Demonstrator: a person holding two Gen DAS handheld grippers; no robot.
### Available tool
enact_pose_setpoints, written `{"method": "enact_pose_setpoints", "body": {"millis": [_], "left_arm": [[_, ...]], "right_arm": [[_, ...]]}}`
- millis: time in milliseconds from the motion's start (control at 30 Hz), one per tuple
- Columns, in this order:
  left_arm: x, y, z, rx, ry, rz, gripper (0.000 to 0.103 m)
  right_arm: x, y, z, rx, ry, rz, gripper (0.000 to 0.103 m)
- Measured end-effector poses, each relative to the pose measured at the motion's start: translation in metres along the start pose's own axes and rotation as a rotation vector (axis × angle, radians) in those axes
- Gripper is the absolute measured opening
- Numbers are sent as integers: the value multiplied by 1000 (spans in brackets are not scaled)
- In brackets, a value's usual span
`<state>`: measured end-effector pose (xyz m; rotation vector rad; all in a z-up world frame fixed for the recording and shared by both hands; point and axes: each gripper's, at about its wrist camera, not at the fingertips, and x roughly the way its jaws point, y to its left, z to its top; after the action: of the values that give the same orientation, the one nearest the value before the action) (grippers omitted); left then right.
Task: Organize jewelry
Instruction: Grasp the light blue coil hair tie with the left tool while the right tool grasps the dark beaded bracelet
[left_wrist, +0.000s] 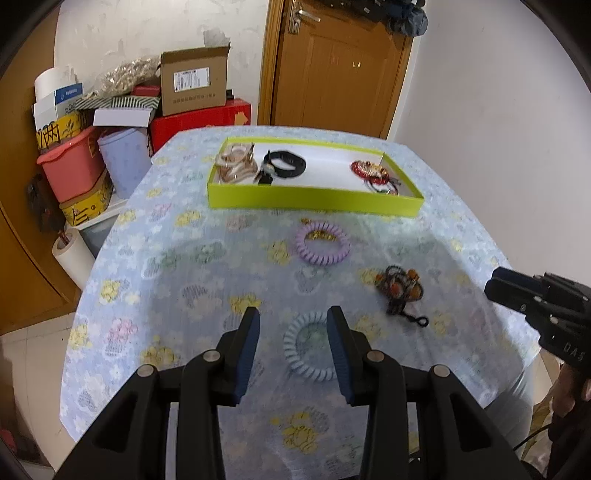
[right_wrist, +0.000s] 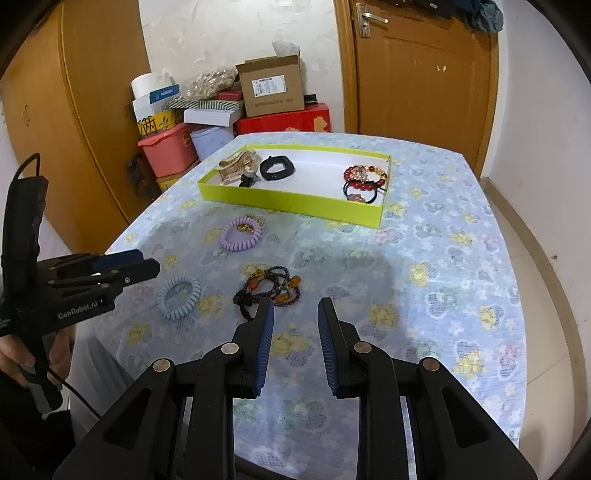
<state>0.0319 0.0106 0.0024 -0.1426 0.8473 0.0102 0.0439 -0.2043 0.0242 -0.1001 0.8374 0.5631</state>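
1. My left gripper (left_wrist: 293, 314) hangs over the near table edge with its fingers spread and nothing between them; the pale blue coil hair tie (left_wrist: 308, 347) lies on the floral tablecloth (left_wrist: 177, 266) right below the gap.
2. My right gripper (right_wrist: 295, 304) is likewise released and empty, just beside the dark beaded bracelet (right_wrist: 271, 286).
3. The purple coil hair tie (left_wrist: 322, 242) lies loose near the green tray (left_wrist: 314, 199).
4. The tray holds a black band (left_wrist: 284, 164), a red bead bracelet (right_wrist: 364, 173) and a gold-toned piece (left_wrist: 236, 162).
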Motion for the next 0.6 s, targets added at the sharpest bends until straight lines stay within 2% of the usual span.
{"method": "enact_pose_setpoints", "body": {"millis": [267, 367, 467, 567, 600], "left_arm": [[21, 0, -12, 15, 66, -2, 39], [29, -1, -14, 22, 86, 20, 39], [30, -6, -16, 60, 70, 49, 39], [31, -11, -18, 93, 50, 89, 33], [31, -13, -18, 97, 46, 83, 28]], "right_arm": [[11, 2, -3, -2, 26, 19, 25], [14, 2, -3, -2, 31, 26, 25], [17, 2, -3, -3, 37, 33, 25], [22, 4, -4, -8, 48, 47, 25], [23, 5, -4, -10, 51, 53, 25]]}}
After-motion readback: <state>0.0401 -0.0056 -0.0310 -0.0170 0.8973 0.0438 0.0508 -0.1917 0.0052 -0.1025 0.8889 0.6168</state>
